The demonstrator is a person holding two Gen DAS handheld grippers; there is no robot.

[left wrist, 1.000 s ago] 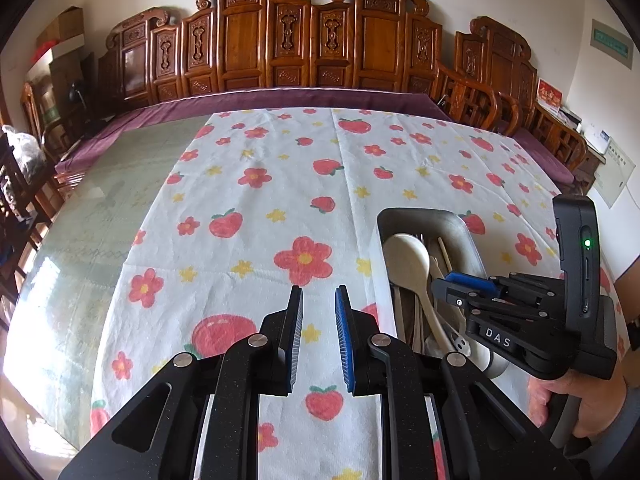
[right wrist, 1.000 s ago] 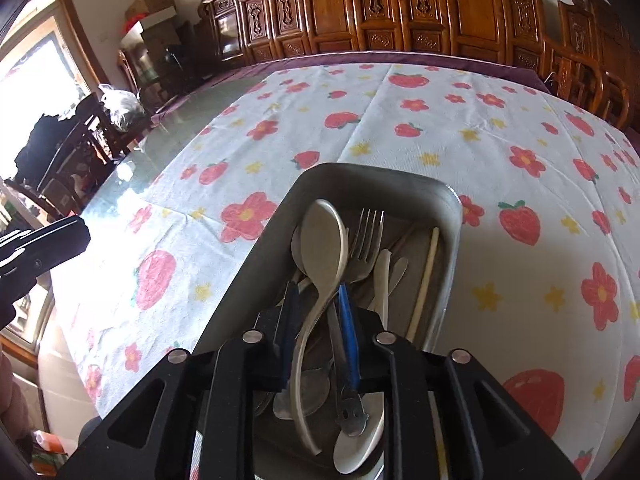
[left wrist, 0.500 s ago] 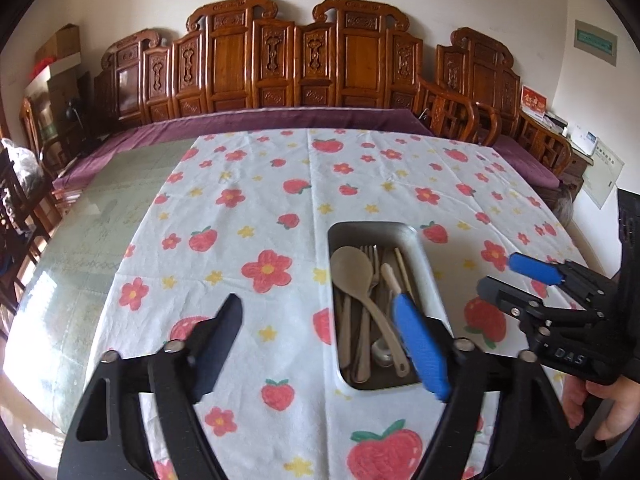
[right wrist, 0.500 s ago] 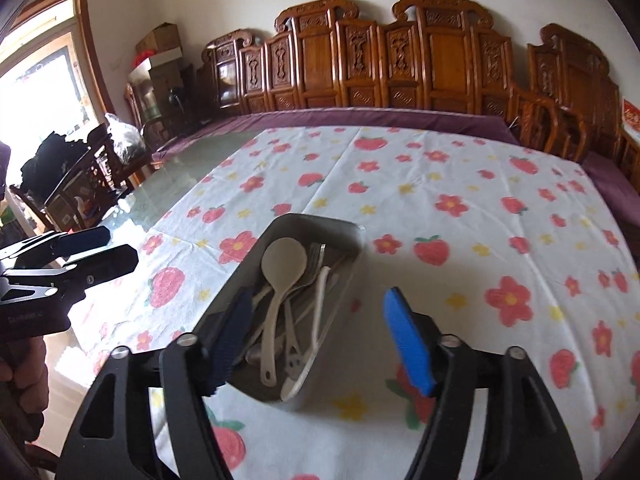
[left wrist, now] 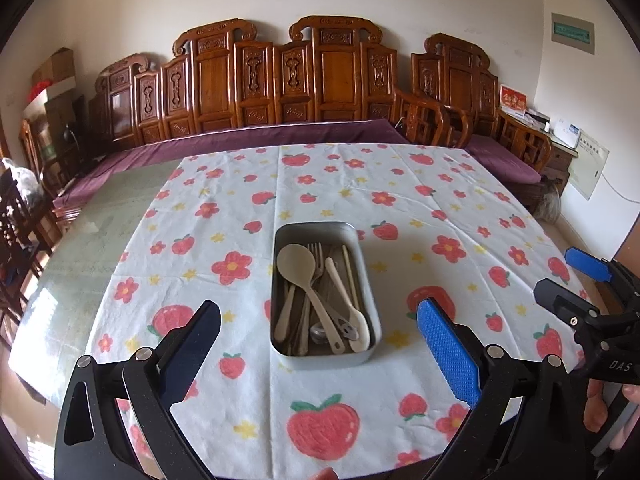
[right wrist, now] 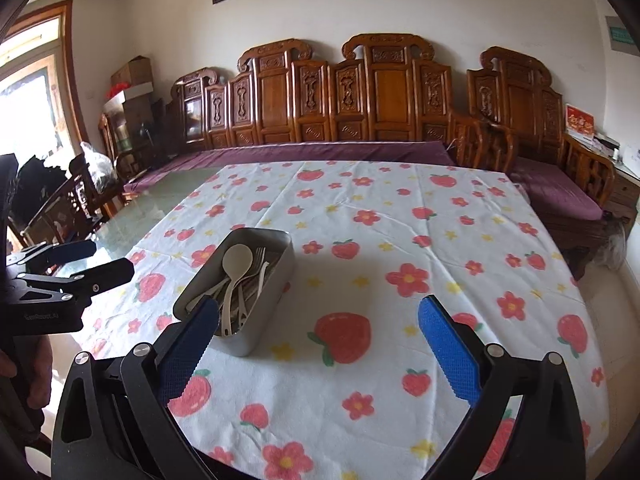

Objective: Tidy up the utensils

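Note:
A grey metal tray (left wrist: 280, 240) sits on the flowered tablecloth (left wrist: 400, 208), holding a cream ladle spoon (left wrist: 298, 264), a fork (left wrist: 317, 256), a white spoon (left wrist: 352, 320), chopsticks and other cutlery. It shows in the right wrist view (right wrist: 280, 276) too. My left gripper (left wrist: 318, 328) is wide open and empty, raised above the table's near edge with the tray between its fingers in view. My right gripper (right wrist: 318, 328) is wide open and empty, to the right of the tray; it also shows in the left wrist view (left wrist: 568, 276).
Carved wooden benches (left wrist: 280, 80) with purple cushions line the far side and right of the table. Bare glass tabletop (left wrist: 100, 220) lies left of the cloth. Dark chairs (right wrist: 68, 200) stand at the left. The left gripper shows in the right wrist view (right wrist: 84, 260).
Both grippers have opened from shut and pulled back and up from the tray. The right gripper left the cutlery it was over; the utensils stay in the tray.

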